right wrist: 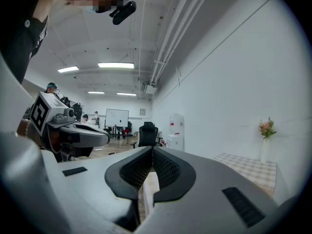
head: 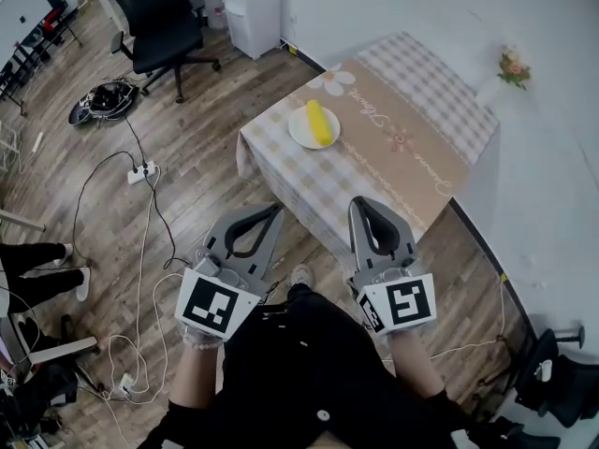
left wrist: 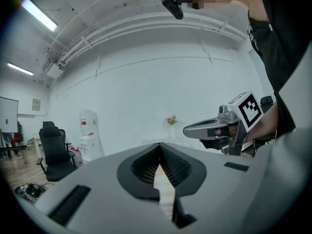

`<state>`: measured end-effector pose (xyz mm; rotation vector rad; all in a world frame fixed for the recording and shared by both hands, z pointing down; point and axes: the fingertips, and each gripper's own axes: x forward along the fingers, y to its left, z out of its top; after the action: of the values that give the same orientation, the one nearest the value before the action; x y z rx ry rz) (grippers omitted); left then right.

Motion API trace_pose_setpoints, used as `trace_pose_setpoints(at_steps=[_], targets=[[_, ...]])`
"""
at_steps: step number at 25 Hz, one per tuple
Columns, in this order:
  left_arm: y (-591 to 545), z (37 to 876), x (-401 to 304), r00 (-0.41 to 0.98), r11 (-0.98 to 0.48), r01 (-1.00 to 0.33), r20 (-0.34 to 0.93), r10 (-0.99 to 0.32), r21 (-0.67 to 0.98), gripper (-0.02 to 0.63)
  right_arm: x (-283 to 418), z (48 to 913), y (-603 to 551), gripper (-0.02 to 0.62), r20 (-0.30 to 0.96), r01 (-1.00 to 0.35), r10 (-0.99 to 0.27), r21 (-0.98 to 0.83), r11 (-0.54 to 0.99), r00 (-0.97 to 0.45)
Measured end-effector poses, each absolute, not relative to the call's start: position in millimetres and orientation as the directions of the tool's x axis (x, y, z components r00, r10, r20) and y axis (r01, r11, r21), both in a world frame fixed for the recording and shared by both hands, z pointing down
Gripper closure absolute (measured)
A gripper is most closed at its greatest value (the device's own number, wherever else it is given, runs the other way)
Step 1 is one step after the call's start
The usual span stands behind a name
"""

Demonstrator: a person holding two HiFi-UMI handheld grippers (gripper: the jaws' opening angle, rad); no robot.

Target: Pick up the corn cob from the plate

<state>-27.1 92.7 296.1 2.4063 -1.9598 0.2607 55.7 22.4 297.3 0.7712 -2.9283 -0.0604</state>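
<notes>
A yellow corn cob (head: 320,123) lies on a white plate (head: 301,137) near the left end of a table with a checked cloth (head: 412,120). Both grippers hang over the wooden floor, short of the table's near edge. My left gripper (head: 275,210) is shut and holds nothing; its tips meet in the left gripper view (left wrist: 159,145). My right gripper (head: 359,201) is also shut and empty, tips together in the right gripper view (right wrist: 152,148). Each gripper shows in the other's view: the right one (left wrist: 204,129) and the left one (right wrist: 78,133).
An office chair (head: 159,26) and a water dispenser (head: 253,3) stand beyond the table. Cables and a power strip (head: 140,171) trail over the floor at left. A small vase of flowers (head: 510,68) sits at the table's far right, by the white wall.
</notes>
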Motion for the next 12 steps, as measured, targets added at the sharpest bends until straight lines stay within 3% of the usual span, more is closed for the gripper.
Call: trace_pose_setpoints(at_steps=[12], targets=[[27, 297, -48, 0.134, -0.149, -0.984, 0.145, -0.98, -0.098, 0.592, 39, 302, -48, 0.552, 0.097, -0.452, -0.457, 0.072, 0.889, -0.884]])
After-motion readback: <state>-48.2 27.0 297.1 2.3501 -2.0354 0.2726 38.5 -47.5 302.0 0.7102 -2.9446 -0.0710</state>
